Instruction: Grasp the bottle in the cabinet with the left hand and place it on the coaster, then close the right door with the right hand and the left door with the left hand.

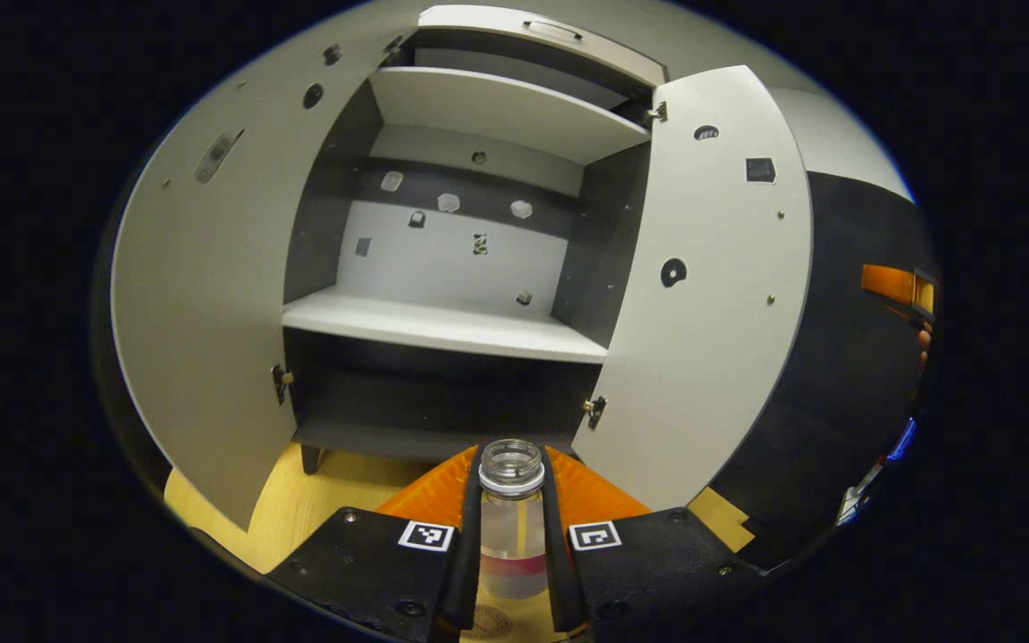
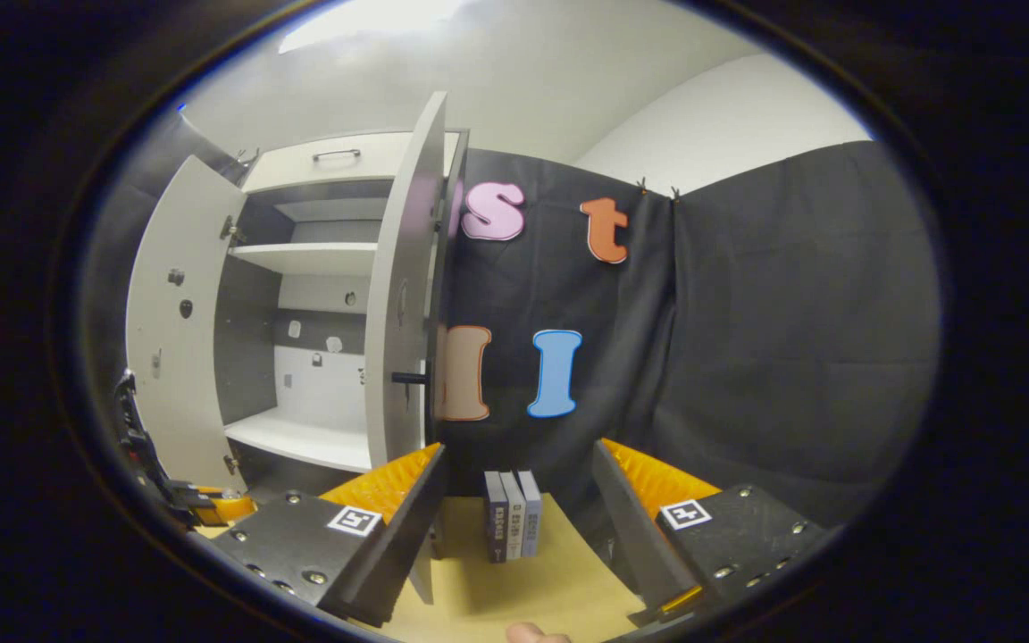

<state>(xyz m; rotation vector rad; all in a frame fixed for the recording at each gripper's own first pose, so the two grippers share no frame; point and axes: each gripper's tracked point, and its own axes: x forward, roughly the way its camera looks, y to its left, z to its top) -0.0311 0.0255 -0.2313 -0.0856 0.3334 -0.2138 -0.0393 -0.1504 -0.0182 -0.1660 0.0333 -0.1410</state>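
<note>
From my left hand-held gripper [image 1: 512, 572] I see both cabinet doors swung wide — the left door [image 1: 211, 295] and the right door [image 1: 711, 295] flank the opening like walls, and the middle shelf [image 1: 443, 326] lies bare between them, so the way straight in is open. My right hand-held gripper [image 2: 514, 536] has its fingers spread with bare desk [image 2: 514, 594] between them, though a short row of books [image 2: 512, 515] stands just ahead — and the right door's edge [image 2: 403, 330] juts toward me on the left, its handle [image 2: 409, 378] sticking out, with the black cloth wall [image 2: 747, 357] closing off the rest.
</note>
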